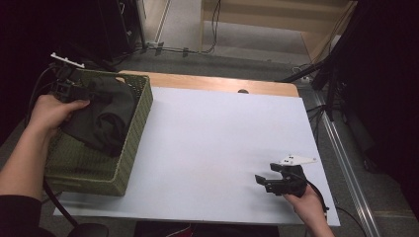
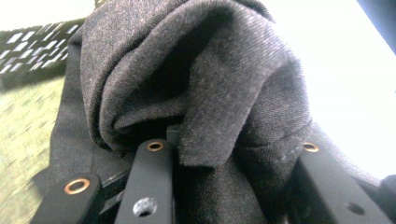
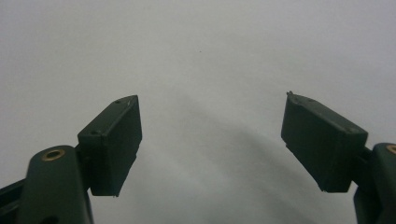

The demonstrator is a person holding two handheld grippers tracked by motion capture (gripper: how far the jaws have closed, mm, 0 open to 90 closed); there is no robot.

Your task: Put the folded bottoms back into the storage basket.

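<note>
I have the left gripper [image 1: 74,91] pushed into the dark grey garment [image 1: 106,116], which lies bunched in the green woven basket [image 1: 131,148] at the desk's [image 1: 217,143] left edge, toward the far end of the basket. From the left gripper view, the cloth [image 2: 196,84] is heaped over and between the fingers [image 2: 152,182]; they stand somewhat apart with folds packed in the gap, but I cannot tell whether they are pinching it or merely buried in it.

The right gripper [image 1: 267,180] hangs over the bare white surface near the desk's near right corner, its fingers [image 3: 112,144] spread wide with nothing between them.

My read of the garment: soft, limp woven stuff, light, not slippery and not fragile. It will sag and trail rather than come up as one piece, and a loose fold could snag on the basket rim. I would take hold of a thick doubled fold near the top of the heap, not a single thin edge, so the grip does not slide off, and lift high enough for the hanging part to pass over the basket wall.
</note>
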